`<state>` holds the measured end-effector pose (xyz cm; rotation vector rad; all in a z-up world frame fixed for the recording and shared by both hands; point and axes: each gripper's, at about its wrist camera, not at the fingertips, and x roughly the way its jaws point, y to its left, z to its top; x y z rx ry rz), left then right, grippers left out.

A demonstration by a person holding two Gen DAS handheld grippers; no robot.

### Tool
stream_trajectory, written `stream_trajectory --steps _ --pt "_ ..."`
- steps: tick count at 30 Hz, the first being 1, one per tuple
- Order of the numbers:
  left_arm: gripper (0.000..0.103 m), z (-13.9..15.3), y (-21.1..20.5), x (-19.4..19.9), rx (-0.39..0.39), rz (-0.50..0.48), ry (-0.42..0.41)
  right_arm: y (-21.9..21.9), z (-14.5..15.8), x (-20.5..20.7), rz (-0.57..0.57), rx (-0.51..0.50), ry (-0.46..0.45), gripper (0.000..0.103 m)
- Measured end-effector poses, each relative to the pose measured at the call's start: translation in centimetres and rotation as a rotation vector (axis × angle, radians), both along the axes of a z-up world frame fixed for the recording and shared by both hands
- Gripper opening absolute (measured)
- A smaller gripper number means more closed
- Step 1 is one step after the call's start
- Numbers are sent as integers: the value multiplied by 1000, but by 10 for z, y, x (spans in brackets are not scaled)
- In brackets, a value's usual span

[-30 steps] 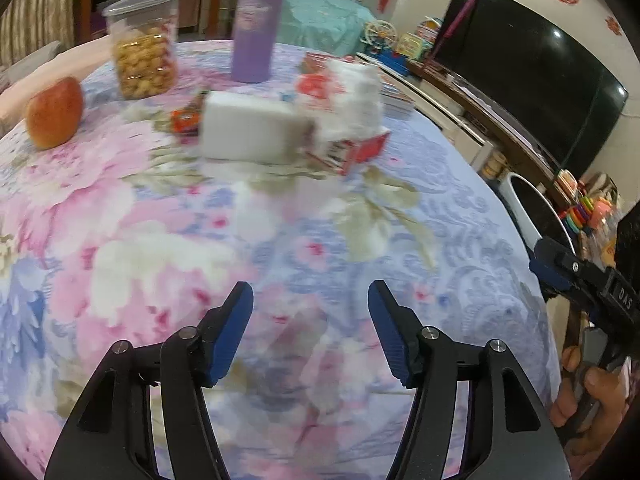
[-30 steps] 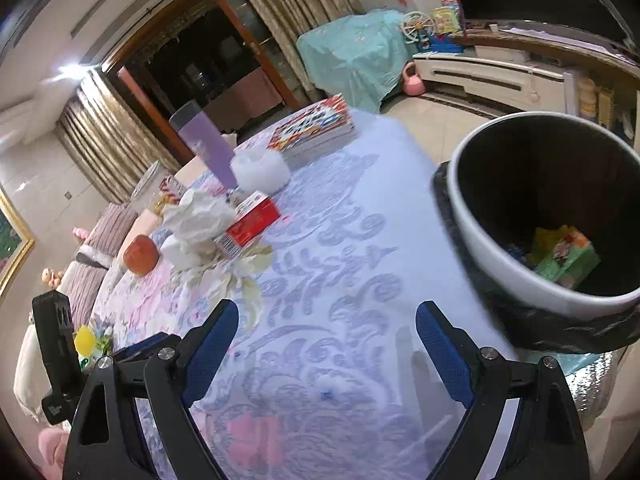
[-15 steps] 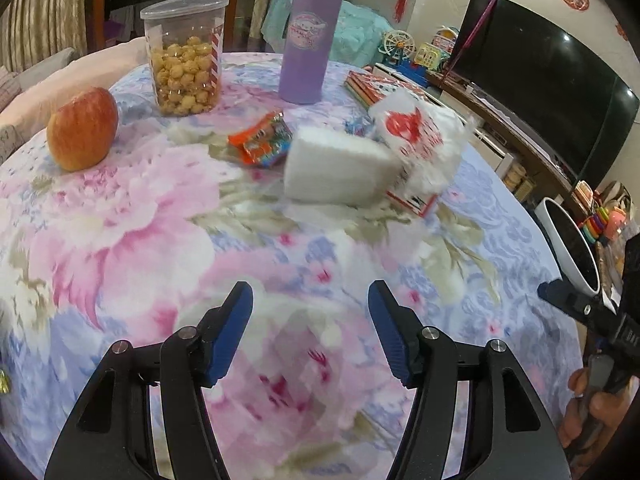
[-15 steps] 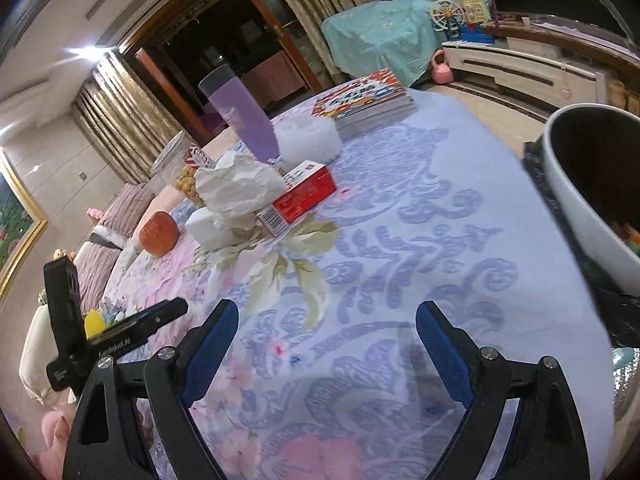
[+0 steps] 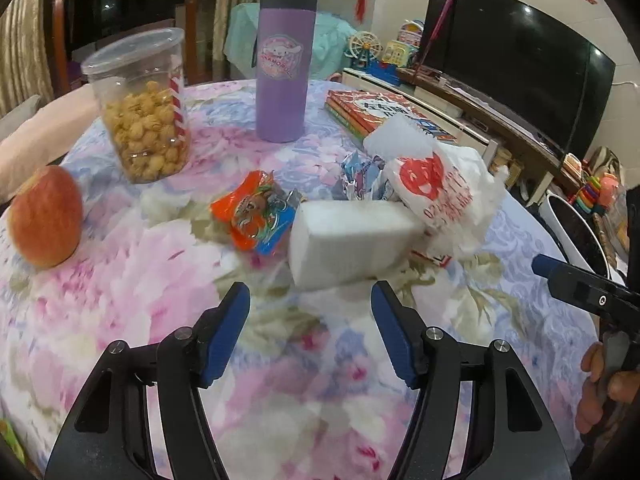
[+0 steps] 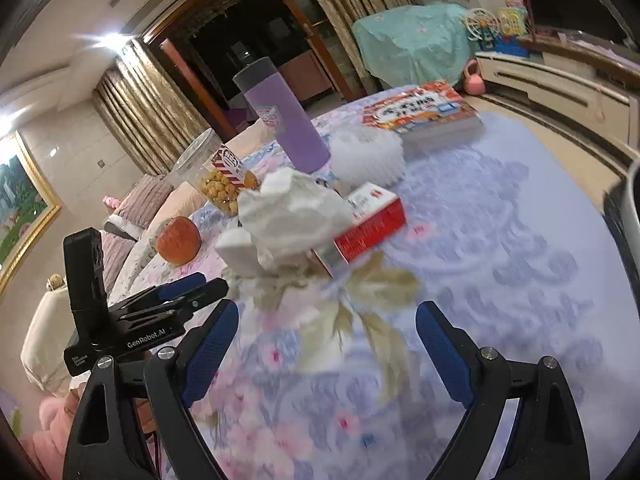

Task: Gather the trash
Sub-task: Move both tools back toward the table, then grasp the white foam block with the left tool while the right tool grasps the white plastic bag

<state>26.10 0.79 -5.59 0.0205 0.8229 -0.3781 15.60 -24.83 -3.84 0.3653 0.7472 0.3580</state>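
My left gripper [image 5: 310, 304] is open and empty, just short of a white foam block [image 5: 348, 240] on the floral tablecloth. Beside the block lie an orange snack wrapper [image 5: 254, 212], a crumpled blue-white wrapper [image 5: 360, 176] and a white plastic bag with red print [image 5: 444, 196]. My right gripper [image 6: 326, 334] is open and empty over the cloth, short of the crumpled white bag [image 6: 294, 210], the red-and-white carton [image 6: 370, 220] and the foam block [image 6: 238, 250]. The trash bin's rim [image 5: 572, 232] shows at the right table edge.
An apple [image 5: 46, 216], a clear jar of snacks [image 5: 142, 108], a purple tumbler [image 5: 284, 64] and a stack of books [image 5: 376, 114] stand on the round table [image 5: 120, 280]. A white foam net [image 6: 366, 156] lies by the books. A TV stands beyond.
Both grippers have swung from the bin side towards the pile of trash. The left one has come close to the foam block. Both stay open.
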Motion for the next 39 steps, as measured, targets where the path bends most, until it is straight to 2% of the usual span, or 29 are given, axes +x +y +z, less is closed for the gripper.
stream_trajectory --steps 10,12,13,14,15,16,17,18,19,24,28,33,36,39 --pt "64 -9 -9 17 -13 -118 8 19 12 31 43 14 -47 91" --pt "60 -7 -14 13 -6 -137 -7 23 13 39 49 12 -55 91" --pt "49 -5 -15 11 -5 -148 -11 26 13 44 54 11 -61 87" --pt "39 -4 -18 9 2 -156 -10 28 13 47 59 4 -67 71" --pt "34 -5 -21 6 17 -156 -9 31 12 50 65 -13 -62 60" --pt "20 -6 -24 4 31 -156 -6 34 9 54 73 -33 -45 38" --pt "15 -7 -25 2 45 -149 -4 34 7 53 75 -36 -36 25" --pt "14 -8 -27 -2 69 -125 -3 33 4 52 77 -29 -32 22" --pt "13 -10 -27 -4 74 -110 1 31 2 49 73 -29 -33 13" --pt "11 -8 -26 -28 41 -27 33 9 1 26 48 8 -44 11" --pt "11 -4 -27 -51 -28 19 64 -13 1 -1 20 22 -48 11" --pt "11 0 -41 -75 -92 47 116 -28 1 -29 2 -28 -50 11" --pt "13 -2 -52 -77 -80 51 129 -29 -4 -35 5 -62 -34 11" --pt "14 -4 -55 -76 -59 73 131 -31 -10 -33 9 -43 -4 18"
